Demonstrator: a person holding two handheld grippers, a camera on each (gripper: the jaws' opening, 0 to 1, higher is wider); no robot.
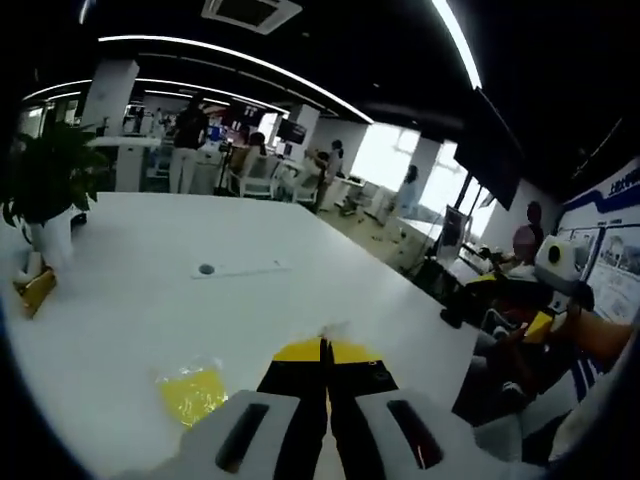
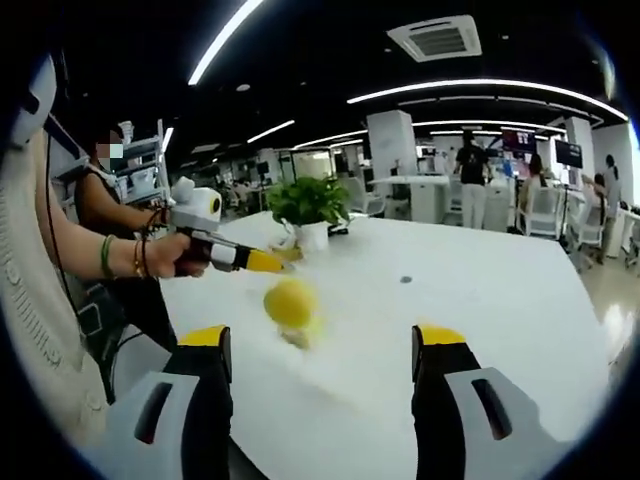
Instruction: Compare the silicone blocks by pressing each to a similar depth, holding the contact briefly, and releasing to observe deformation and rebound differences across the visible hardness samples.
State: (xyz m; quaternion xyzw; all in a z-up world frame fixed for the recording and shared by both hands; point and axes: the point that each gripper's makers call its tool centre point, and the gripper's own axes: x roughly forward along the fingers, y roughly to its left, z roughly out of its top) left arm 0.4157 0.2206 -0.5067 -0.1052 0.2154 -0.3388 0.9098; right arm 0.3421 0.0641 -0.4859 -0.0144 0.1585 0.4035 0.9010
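Left gripper view looks along a wide white table (image 1: 250, 300) into an open-plan office. The left gripper (image 1: 324, 350) rises from the bottom with its yellow-tipped jaws pressed together, nothing between them. Just left of the jaws, a flat yellow silicone block (image 1: 192, 392) lies on the tabletop, apart from the gripper. Further along the surface sits a small round grommet (image 1: 206, 269) at the end of a pale strip. At the left edge a potted plant (image 1: 48, 185) stands in a white pot, with a yellow object beside it that is too blurred to name. At the far right the other gripper (image 1: 545, 322) comes into frame, held in a hand. Beyond the table people stand among desks and chairs under curved ceiling light strips (image 1: 230, 60) — bright windows lie behind them.

Right gripper view shows the right gripper (image 2: 322, 345) with its jaws wide apart. Between and beyond them a rounded yellow silicone piece (image 2: 289, 302) appears motion-blurred above or on the white table (image 2: 480, 300); I cannot tell whether it touches the surface. To the left a hand (image 2: 170, 256) holds the left gripper, its yellow tip near the potted plant (image 2: 310, 205). A white pillar (image 2: 392, 145) and a ceiling air vent (image 2: 436, 37) stand behind — more people are at the far desks.
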